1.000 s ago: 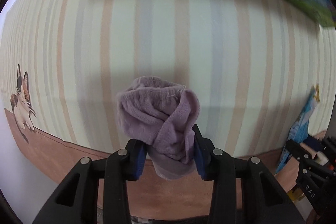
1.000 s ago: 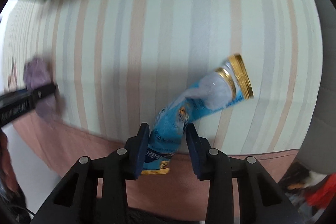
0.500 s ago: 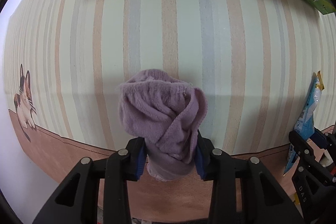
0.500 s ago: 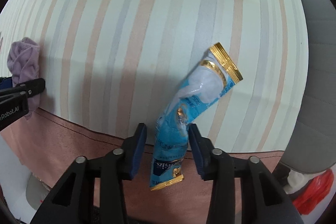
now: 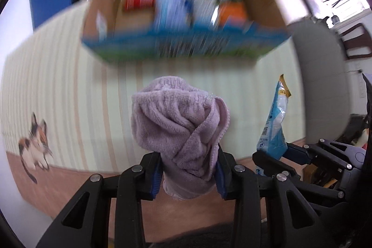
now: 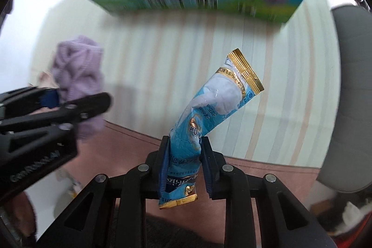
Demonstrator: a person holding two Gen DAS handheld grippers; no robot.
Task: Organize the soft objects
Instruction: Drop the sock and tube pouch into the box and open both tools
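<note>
Two grippers hover above a striped tablecloth (image 5: 69, 94) with a brown border and a cat print (image 5: 34, 143). The left gripper (image 5: 188, 174) clamps a bunched lilac towel (image 5: 179, 127); the right gripper (image 6: 184, 166) pinches a bent blue-and-gold sachet (image 6: 218, 108). Bare cloth lies between them and a blurred, open cardboard box (image 5: 183, 45) at the far edge.
</note>
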